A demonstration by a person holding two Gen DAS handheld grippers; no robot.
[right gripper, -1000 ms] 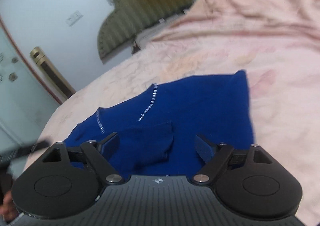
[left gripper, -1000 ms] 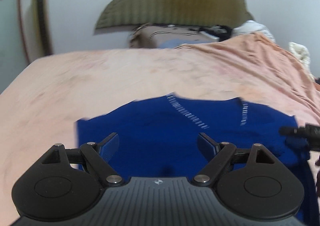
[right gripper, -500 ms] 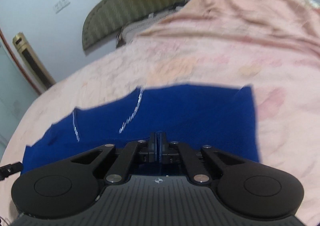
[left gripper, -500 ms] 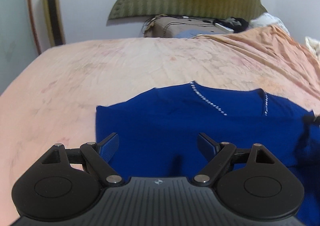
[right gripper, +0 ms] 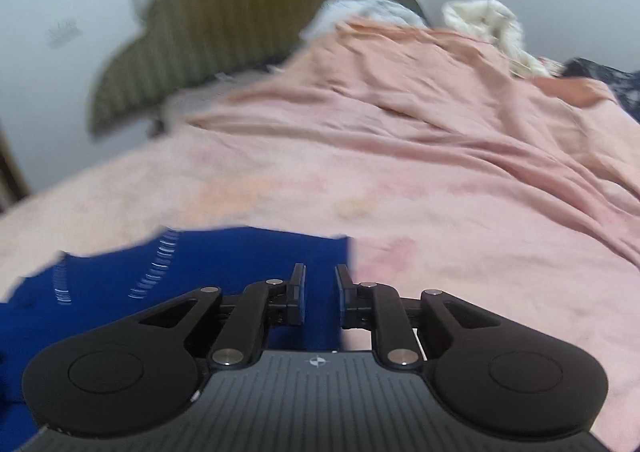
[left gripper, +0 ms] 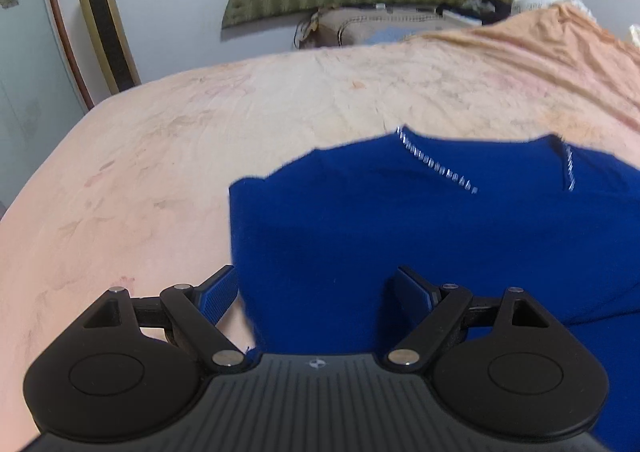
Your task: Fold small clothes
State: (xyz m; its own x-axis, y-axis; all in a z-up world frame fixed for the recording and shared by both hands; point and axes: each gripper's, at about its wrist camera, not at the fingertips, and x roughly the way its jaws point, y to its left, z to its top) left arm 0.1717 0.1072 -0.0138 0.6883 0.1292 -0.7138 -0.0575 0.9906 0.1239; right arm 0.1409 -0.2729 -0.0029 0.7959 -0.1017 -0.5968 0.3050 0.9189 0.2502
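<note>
Top: deep royal blue knit, spread flat on the pink sheet. V-neck trimmed with two slanting rows of silvery studs. Left side edge straight; the cloth looks smooth and unwrinkled there.

Left tongs: spread wide, nothing gripped. The top's left edge runs between the fingers; the left finger is over bare sheet, the right finger over blue cloth.

Right tongs: a narrow gap, widening. Blue cloth lies beneath, its right edge passing between the fingers; the pads press on nothing.

Writing: none legible anywhere.
</note>
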